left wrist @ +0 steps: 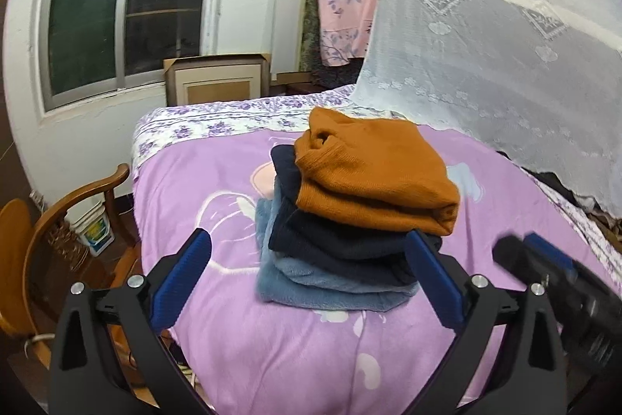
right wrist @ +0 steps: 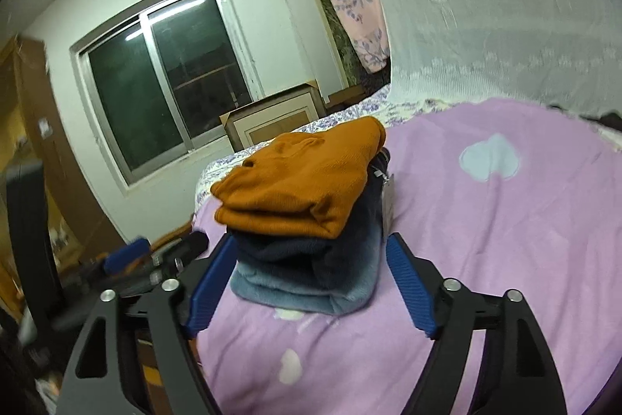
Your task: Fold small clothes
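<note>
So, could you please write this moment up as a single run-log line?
stack: orange top on navy on light blue | surface: purple bedspread | left tool: open, empty | right tool: open, empty

Ribbed orange knit (left wrist: 373, 170) tops fuzzy blue fleece (left wrist: 330, 282) on smooth purple bedcover (left wrist: 295, 356).

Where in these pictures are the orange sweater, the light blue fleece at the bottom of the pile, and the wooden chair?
orange sweater (left wrist: 373, 166), left wrist view, its top face.
light blue fleece (right wrist: 303, 294), right wrist view, its front fold.
wooden chair (left wrist: 66, 205), left wrist view, its curved armrest.
</note>
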`<state>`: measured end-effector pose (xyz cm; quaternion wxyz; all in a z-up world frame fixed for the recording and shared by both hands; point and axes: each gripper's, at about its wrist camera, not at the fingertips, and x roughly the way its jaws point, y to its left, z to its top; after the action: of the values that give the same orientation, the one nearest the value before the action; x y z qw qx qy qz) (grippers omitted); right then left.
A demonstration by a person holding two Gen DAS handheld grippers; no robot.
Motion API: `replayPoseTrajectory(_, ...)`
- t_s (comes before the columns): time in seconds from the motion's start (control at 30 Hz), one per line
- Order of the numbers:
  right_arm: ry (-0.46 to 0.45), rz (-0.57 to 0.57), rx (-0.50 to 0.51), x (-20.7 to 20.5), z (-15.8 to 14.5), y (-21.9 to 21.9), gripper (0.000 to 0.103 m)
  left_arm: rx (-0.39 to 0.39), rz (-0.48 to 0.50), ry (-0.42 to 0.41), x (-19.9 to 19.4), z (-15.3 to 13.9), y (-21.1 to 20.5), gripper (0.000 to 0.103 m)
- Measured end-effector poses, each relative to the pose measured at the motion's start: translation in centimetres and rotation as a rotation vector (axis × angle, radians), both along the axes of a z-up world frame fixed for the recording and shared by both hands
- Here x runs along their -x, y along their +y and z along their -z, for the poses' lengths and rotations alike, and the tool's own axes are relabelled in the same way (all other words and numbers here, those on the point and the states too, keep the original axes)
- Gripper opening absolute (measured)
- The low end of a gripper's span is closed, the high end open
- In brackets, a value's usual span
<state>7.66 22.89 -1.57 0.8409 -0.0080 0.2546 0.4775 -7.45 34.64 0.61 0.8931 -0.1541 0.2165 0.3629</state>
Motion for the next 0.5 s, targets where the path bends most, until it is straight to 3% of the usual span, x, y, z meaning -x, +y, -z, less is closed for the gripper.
replayPoseTrajectory(0.23,-0.008,-0.055,-0.010,0.8,-0.4,-2.8,0.085,-0.009,-0.091,-0.010,1.3,-2.1,-2.7,0.098)
replayPoseTrajectory(0.5,-0.018,-0.098,-0.009,2.2,-1.9,-5.1,0.089,-0.073,-0.158,0.048,2.3,-3.9,-6.7,0.098)
